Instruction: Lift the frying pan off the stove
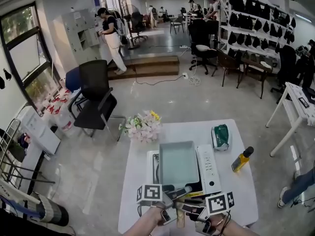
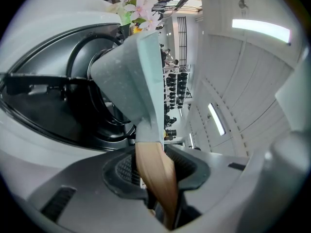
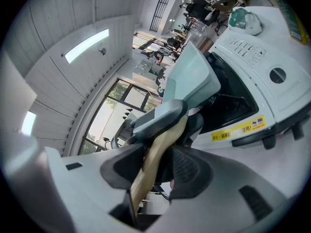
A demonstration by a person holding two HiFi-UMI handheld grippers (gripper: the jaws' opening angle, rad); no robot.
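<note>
Item: square frying pan [image 1: 178, 163], over the induction stove [image 1: 210, 167]; lift in hand.
The wooden handle [image 2: 156, 178], projecting past the stove's near edge, is clamped by the left gripper [image 2: 154, 165] and the right gripper [image 3: 160, 165]. Both are best raised together, level, so the pan is not tipped.

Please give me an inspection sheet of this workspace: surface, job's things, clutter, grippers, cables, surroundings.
Surface: white table.
Job's things: square frying pan over the white stove; lifted or not, unclear.
Clutter: flowers, green pouch, yellow bottle.
Grippers: left gripper and right gripper both closed on the pan's wooden handle.
Cables: white cable on the floor by the step.
Surroundings: black office chair, people far back.
</note>
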